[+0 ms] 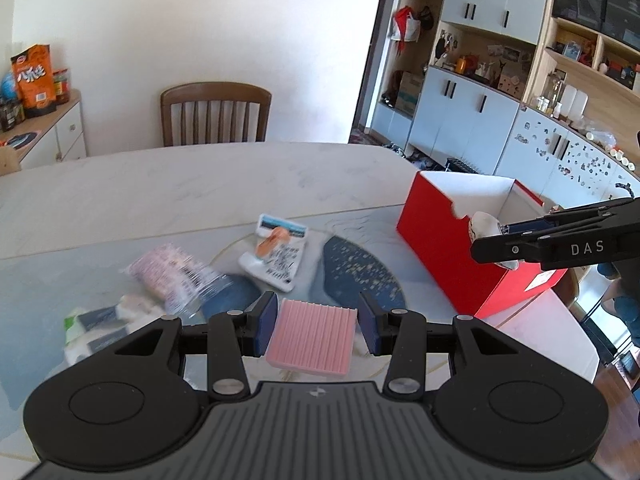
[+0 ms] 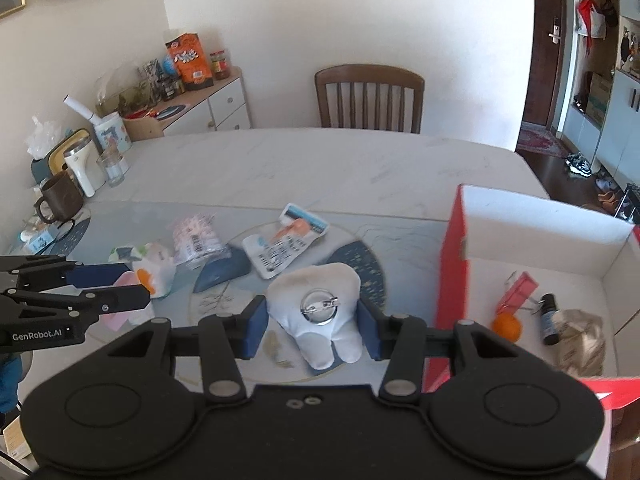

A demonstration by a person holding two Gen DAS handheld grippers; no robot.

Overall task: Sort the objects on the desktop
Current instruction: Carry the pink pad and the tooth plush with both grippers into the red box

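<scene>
Two tools are in play. The left tool point(image 1: 317, 322) grips one pink ribbed pad point(image 1: 311, 338) between its blue pads, above the bench point(image 1: 200, 184). The right tool point(image 2: 312, 320) clamps one white tooth-shaped plush point(image 2: 320, 300) with a round pin on it, just left of the single red box point(image 2: 452, 264). Inside the box lie four things: one orange ball point(image 2: 507, 327), one dark bottle point(image 2: 547, 320), one pink clip point(image 2: 518, 290) and one crumpled bag point(image 2: 582, 340). Three packets remain on the bench: a razor pack point(image 2: 284, 246), a wrapped pink roll point(image 2: 196, 240) and a tissue packet point(image 2: 148, 264).
</scene>
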